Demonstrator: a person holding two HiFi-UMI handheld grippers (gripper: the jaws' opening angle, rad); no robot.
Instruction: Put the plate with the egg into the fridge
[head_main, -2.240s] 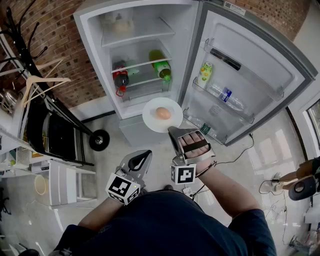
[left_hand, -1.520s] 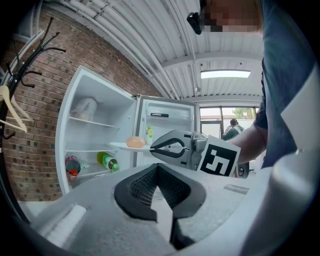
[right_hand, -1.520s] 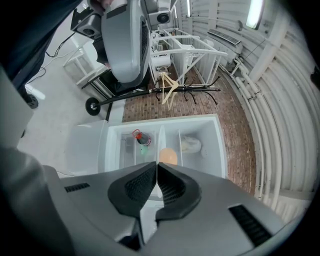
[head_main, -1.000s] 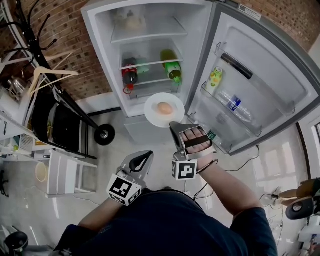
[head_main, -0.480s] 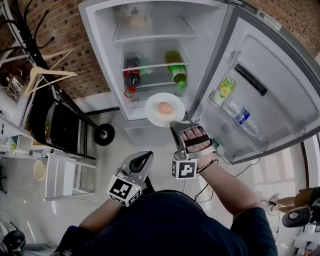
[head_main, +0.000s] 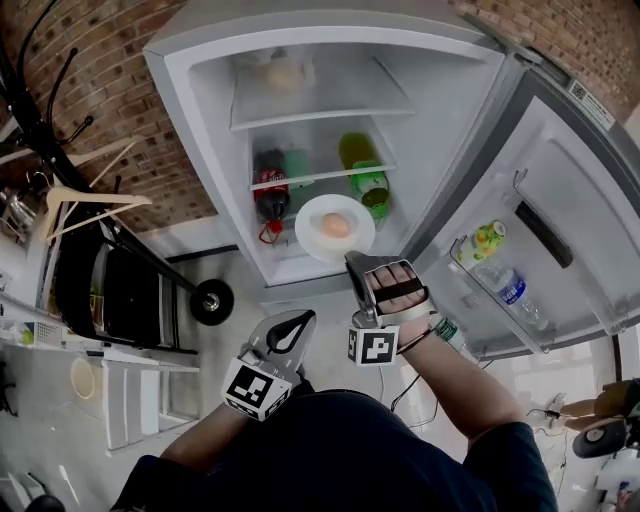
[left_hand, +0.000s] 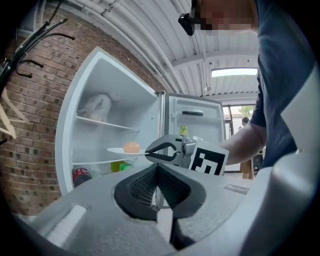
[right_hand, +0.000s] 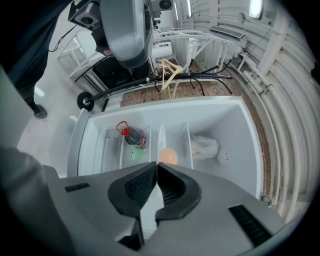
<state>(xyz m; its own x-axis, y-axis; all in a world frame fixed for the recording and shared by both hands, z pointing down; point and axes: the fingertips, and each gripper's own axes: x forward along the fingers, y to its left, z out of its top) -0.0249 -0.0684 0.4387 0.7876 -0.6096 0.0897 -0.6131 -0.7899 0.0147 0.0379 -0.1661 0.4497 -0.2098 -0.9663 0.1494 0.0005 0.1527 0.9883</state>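
Observation:
The white plate with a tan egg is held level at the open fridge, just in front of the middle shelf. My right gripper is shut on the plate's near rim. In the right gripper view the plate shows edge-on between the shut jaws, with the egg beyond them. My left gripper hangs lower left of the plate, shut and empty. In the left gripper view its jaws are shut, and the plate and egg float ahead.
The shelf holds a cola bottle and green bottles; a pale bag lies on the top shelf. The open door at right carries bottles. A coat rack with hangers and a wheeled black cart stand left.
The person has stepped closer to the fridge. The plate, still in the right gripper, has moved forward from below the opening to the middle shelf's level. The left gripper stays low and shut.

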